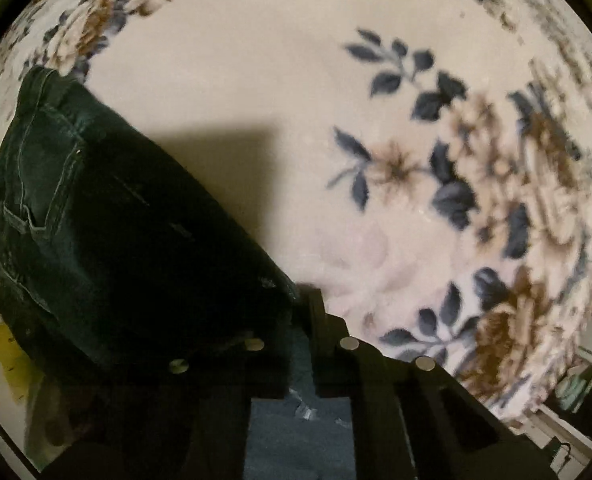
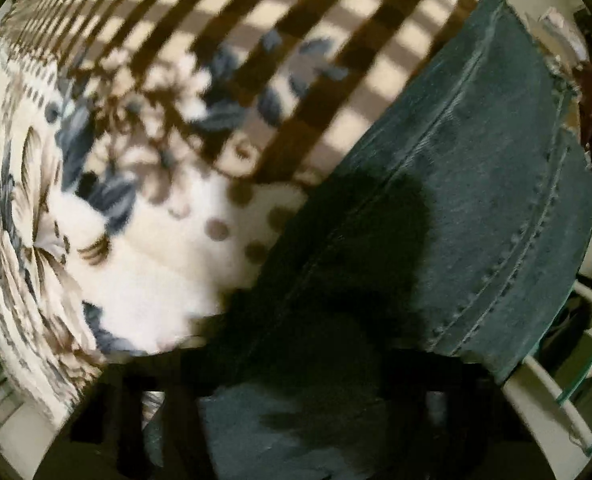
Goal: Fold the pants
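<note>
Dark blue jeans (image 1: pixel 96 208) hang from my left gripper (image 1: pixel 299 320), which is shut on the denim edge and holds it above the floral blanket (image 1: pixel 296 80); a pocket with pale stitching shows at the left. In the right wrist view the jeans (image 2: pixel 475 184) stretch up to the right, with a seam and a frayed hem near the top right. My right gripper (image 2: pixel 296 364) is shut on the denim; its dark fingers are mostly hidden by cloth and shadow.
A white blanket (image 2: pixel 144 272) with blue leaves and brown flowers covers the surface. It has a brown checked band (image 2: pixel 296 40) at its far side. White rails and a glass shelf (image 2: pixel 575 368) are at the right edge.
</note>
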`<state>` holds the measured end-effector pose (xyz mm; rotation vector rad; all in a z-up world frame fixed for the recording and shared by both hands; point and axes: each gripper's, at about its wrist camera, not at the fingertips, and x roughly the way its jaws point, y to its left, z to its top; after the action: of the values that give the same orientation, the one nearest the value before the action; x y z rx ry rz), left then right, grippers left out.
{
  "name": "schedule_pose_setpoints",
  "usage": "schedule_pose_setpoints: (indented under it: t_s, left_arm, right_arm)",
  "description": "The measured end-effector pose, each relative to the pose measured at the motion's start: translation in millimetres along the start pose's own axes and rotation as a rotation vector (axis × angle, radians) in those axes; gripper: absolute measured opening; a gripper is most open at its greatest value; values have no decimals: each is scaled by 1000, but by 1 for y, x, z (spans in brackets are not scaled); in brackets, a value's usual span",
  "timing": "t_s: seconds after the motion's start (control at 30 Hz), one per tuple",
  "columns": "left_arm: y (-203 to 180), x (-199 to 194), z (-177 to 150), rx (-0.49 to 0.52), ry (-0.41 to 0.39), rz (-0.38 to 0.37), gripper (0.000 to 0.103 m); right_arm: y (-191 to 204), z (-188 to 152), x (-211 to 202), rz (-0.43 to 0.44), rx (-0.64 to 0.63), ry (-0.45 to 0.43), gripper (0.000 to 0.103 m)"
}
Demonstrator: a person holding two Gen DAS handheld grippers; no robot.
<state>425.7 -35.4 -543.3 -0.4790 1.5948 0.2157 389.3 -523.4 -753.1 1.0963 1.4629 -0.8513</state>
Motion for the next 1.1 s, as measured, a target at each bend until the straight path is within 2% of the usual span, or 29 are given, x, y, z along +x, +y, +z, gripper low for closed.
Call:
schedule_pose_setpoints:
  t_s: [0.03, 0.07, 0.2, 0.27, 0.33, 0.47, 0.67, 0.83, 0.93, 1.03, 1.1]
  left_arm:
    - [3, -7, -4, 6, -16, -17, 4]
    - [4, -13, -8, 16, -30, -26, 4]
    - [14, -46, -37, 66, -99, -63, 3]
    - [30, -59, -56, 73, -119, -90, 3]
    - [53, -75, -81, 78, -127, -113, 3]
    - [81, -74, -119, 62, -112, -117, 3]
    - [126, -37, -169, 8, -66, -56, 3]
    - [143, -3, -185, -3, -37, -6, 3]
    - [153, 11, -191, -8, -19, 3, 3]
    - [159, 15, -193, -10, -4, 4, 7]
    - [162, 9, -193, -20, -5, -12, 8]
  right_arm:
    - [0, -3, -5, 12, -5, -15, 19]
    - [-6, -4, -17, 23, -8, -21, 13]
    - [-8, -12, -49, 58, -41, -51, 9]
    - [-15, -24, -66, 83, -74, -70, 8]
    - [-25, -39, -81, 108, -100, -83, 8]
    - [-68, -67, -93, 154, -123, -79, 7]
    - [-170, -140, -72, 159, -131, -57, 7]
    - [-201, -152, -32, 140, -134, -49, 7]
    - [-206, -157, -15, 128, -152, -59, 7]
    - [-215, -159, -2, 128, -163, -26, 8]
    - [-226, -157, 2, 162, -156, 8, 13]
